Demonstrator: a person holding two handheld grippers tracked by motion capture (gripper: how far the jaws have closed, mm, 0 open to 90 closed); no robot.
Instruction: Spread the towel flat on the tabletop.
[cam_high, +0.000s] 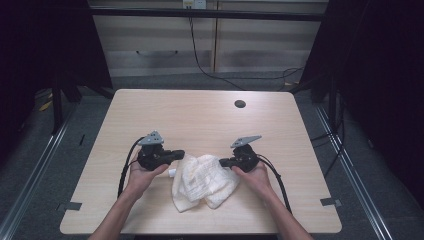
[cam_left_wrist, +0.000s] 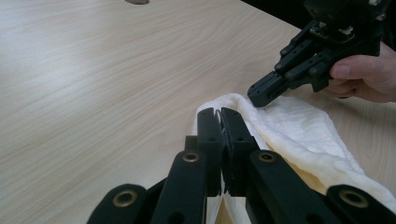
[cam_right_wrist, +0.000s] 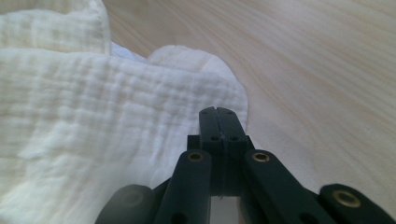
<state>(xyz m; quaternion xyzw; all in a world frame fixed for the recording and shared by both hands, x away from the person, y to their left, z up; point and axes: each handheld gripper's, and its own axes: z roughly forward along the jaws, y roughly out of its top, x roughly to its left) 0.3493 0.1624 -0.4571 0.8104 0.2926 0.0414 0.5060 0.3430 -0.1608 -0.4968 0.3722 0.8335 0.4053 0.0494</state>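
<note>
A crumpled white cloth lies near the front middle of the wooden table. My left gripper points right at the cloth's upper left edge. In the left gripper view its jaws are pressed together with a sliver of the cloth pinched at the tips. My right gripper points left at the cloth's upper right edge. Its jaws are together on the rim of the cloth. The left gripper view shows the right gripper with its tip down on a raised fold.
A round cable hole sits at the table's far right. Bare wood stretches behind the cloth and to both sides. Beyond the table stand pale cabinet fronts, with a black cable trailing on the floor.
</note>
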